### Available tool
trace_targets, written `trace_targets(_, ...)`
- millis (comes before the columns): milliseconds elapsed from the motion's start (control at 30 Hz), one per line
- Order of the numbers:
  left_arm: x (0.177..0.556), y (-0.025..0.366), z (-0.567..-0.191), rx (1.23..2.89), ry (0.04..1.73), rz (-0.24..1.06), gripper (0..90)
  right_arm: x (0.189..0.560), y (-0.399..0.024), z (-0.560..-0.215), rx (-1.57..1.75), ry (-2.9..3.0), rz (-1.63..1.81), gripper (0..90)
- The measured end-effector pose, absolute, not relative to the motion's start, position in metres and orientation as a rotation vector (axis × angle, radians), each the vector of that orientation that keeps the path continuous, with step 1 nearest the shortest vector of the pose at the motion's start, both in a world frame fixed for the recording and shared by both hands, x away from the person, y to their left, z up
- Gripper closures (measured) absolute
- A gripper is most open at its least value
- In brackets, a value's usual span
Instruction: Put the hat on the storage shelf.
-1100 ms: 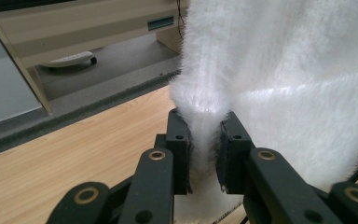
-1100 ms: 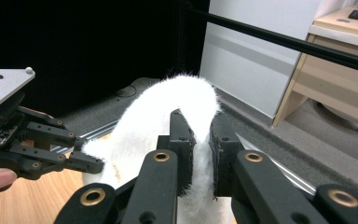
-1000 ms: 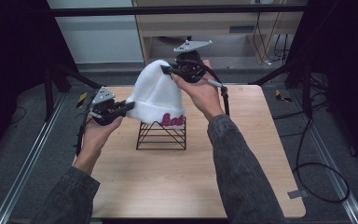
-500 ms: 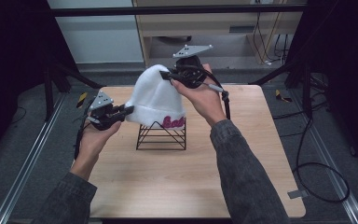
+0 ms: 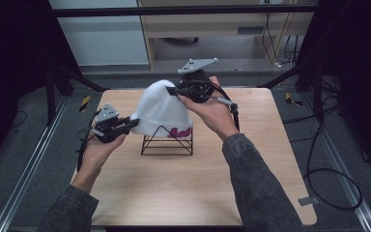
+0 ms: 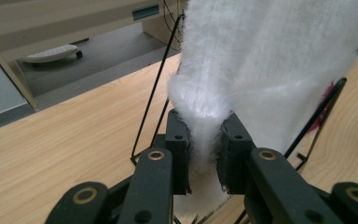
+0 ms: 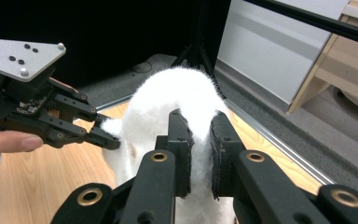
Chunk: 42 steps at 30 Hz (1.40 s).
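Observation:
A fluffy white beanie (image 5: 162,111) with pink lettering (image 5: 179,132) on its cuff hangs over a black wire stand (image 5: 167,143) on the wooden table (image 5: 183,188). My left gripper (image 5: 134,122) is shut on the hat's left lower edge; the left gripper view has white fabric (image 6: 205,135) pinched between the jaws. My right gripper (image 5: 170,90) is shut on the hat's crown, and the right gripper view shows the fuzzy cloth (image 7: 199,140) squeezed between its pads. The left gripper (image 7: 114,142) also appears there, at the hat's far side.
The table's right half and front are bare wood. Black cables (image 5: 319,169) trail over the floor to the right. A pale cabinet (image 5: 222,24) stands behind the table, and dark frame bars (image 5: 183,9) run around it.
Both hands have carried the beanie lower and toward me, so it now sits further down over the wire stand. Both grippers have stayed shut on the hat.

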<state>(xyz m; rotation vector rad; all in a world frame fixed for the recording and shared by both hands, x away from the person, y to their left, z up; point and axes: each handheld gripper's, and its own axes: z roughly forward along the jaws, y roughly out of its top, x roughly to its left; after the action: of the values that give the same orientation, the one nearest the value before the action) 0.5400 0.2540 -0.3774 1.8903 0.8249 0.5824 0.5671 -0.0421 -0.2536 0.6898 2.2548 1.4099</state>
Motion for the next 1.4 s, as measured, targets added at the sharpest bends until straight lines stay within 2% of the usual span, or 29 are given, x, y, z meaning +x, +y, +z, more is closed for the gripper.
trace_targets(1400,0.536,0.258,-0.414,1.971,0.839,0.511,77.2,0.558,-0.033,-0.29,0.72,2.356,1.352,81.5)
